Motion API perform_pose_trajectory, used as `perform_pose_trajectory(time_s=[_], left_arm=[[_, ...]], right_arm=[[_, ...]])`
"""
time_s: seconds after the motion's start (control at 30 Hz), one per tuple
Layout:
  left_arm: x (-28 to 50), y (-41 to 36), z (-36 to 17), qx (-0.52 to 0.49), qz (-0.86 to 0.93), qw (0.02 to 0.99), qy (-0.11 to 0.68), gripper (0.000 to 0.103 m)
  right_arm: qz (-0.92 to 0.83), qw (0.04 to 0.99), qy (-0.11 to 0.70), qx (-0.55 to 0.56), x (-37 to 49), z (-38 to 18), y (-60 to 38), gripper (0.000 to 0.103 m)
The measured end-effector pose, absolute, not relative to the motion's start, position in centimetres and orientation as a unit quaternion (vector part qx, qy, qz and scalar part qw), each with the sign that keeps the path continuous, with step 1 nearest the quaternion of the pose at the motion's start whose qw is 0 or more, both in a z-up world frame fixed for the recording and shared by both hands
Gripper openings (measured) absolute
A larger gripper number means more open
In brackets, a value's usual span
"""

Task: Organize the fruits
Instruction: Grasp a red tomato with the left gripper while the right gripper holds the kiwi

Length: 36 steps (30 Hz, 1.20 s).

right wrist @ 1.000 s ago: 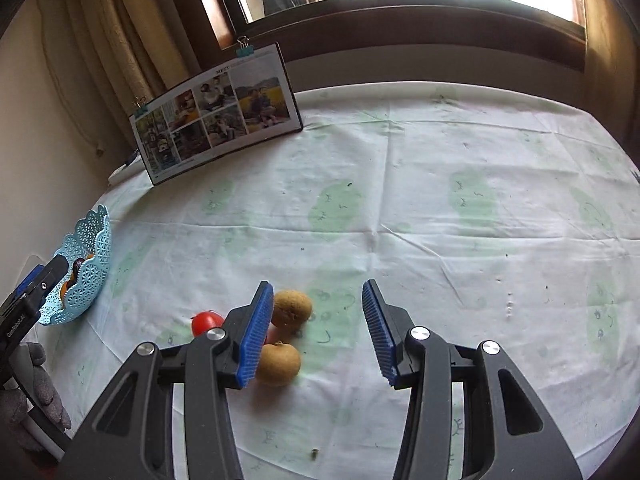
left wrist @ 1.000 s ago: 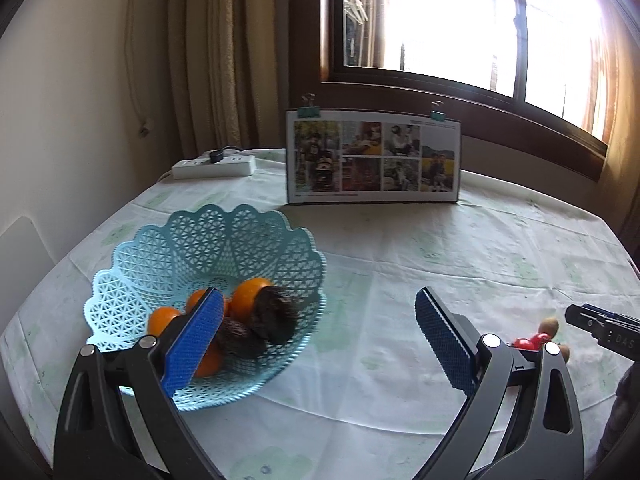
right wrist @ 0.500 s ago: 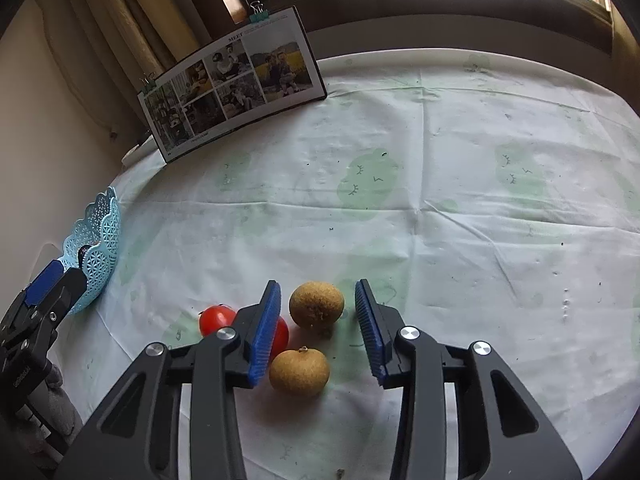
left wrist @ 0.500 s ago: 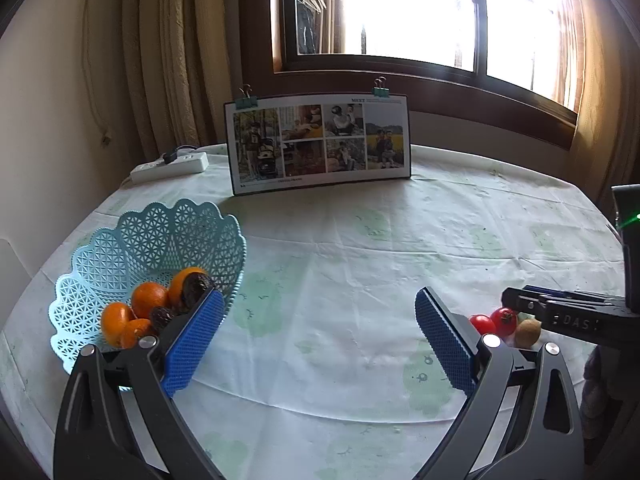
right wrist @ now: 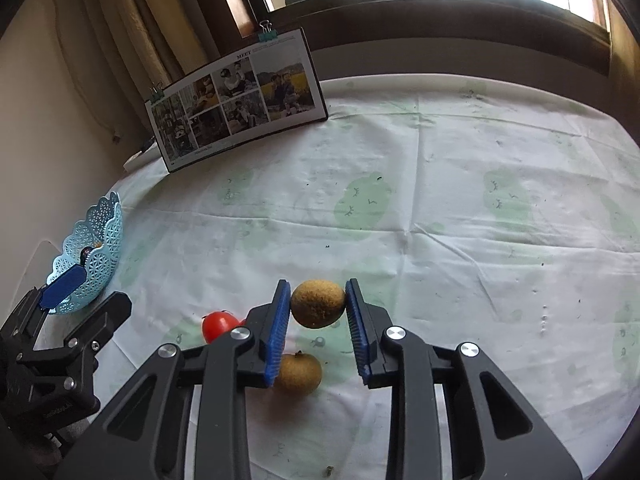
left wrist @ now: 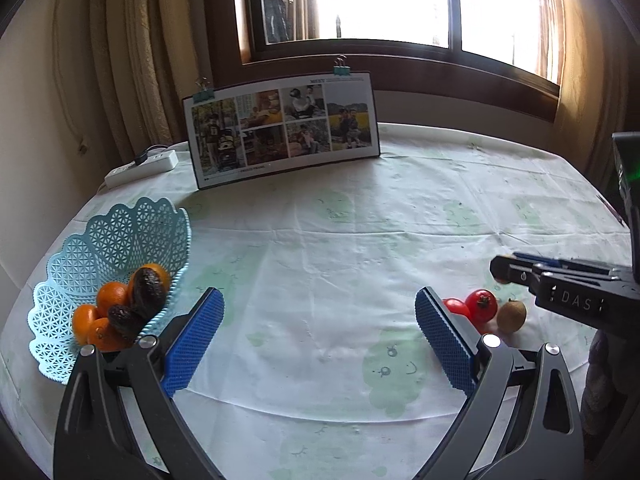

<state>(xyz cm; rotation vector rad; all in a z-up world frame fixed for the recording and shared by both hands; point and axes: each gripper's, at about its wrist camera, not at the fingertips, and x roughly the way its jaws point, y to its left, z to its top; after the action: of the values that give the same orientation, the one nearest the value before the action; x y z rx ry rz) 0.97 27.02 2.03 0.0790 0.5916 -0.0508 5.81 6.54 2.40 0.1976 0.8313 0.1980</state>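
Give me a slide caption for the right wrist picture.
Right gripper closes its blue pads on a kiwi, second kiwi and tomato beside it.

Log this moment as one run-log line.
right gripper: shut on kiwi | left gripper: open, empty | basket: oranges, avocados

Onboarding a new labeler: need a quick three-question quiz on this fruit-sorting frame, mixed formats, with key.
1. True or false: the right gripper is shut on a kiwi.
2. Where are the oranges? A) on the tablecloth B) in the blue basket C) beside the photo board
3. Fill in: the left gripper is ____ and holds nothing.

Key: 1 true; 2 B; 3 open. Note: a second kiwi and the tomatoes lie loose on the tablecloth.
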Motion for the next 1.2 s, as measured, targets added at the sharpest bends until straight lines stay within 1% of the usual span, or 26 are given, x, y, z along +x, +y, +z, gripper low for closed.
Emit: perform_pose_trajectory(time_s=[0.57, 0.6, 0.63, 0.67, 0.77, 0.83, 0.87, 0.93, 0.97, 1.0, 1.2], left_arm=[[2.7, 21.6, -0.8, 0.096, -0.087, 0.933, 0.336, 0.098], [2.9, 21.4, -0.8, 0.098, -0.09, 0.932, 0.337, 0.095], [3.0, 21.2, -0.8, 0.101, -0.093, 0.931, 0.338, 0.09], [3.1, 21.0, -0.9, 0.102, -0.097, 0.93, 0.34, 0.087], [3.5, 20.6, -1.1, 0.099, -0.115, 0.924, 0.351, 0.073], [3.7, 20.6, -1.3, 0.092, -0.129, 0.92, 0.359, 0.055], [3.8, 20.6, -1.4, 0.087, -0.135, 0.918, 0.363, 0.053], [3.9, 20.9, -1.5, 0.071, -0.15, 0.915, 0.369, 0.037], [3.9, 21.0, -1.6, 0.062, -0.157, 0.913, 0.372, 0.034], [3.9, 21.0, -1.7, 0.059, -0.161, 0.911, 0.375, 0.028], [3.4, 21.0, -1.7, 0.062, -0.16, 0.912, 0.373, 0.028]], right_arm=[[0.07, 0.916, 0.385, 0.091, 5.5, 3.2, 5.3, 0.029], [0.07, 0.916, 0.385, 0.092, 5.5, 3.2, 5.3, 0.029], [0.07, 0.916, 0.384, 0.092, 5.5, 3.2, 5.3, 0.029], [0.07, 0.916, 0.384, 0.092, 5.5, 3.2, 5.3, 0.029], [0.069, 0.916, 0.384, 0.094, 5.5, 3.2, 5.2, 0.029], [0.069, 0.916, 0.384, 0.096, 5.5, 3.2, 5.1, 0.029], [0.069, 0.916, 0.384, 0.097, 5.5, 3.2, 5.1, 0.029], [0.069, 0.916, 0.383, 0.099, 5.5, 3.2, 5.0, 0.029], [0.069, 0.916, 0.383, 0.1, 5.5, 3.2, 5.0, 0.029], [0.069, 0.916, 0.383, 0.1, 5.5, 3.2, 5.0, 0.029], [0.068, 0.914, 0.386, 0.102, 5.6, 3.0, 4.9, 0.029]])
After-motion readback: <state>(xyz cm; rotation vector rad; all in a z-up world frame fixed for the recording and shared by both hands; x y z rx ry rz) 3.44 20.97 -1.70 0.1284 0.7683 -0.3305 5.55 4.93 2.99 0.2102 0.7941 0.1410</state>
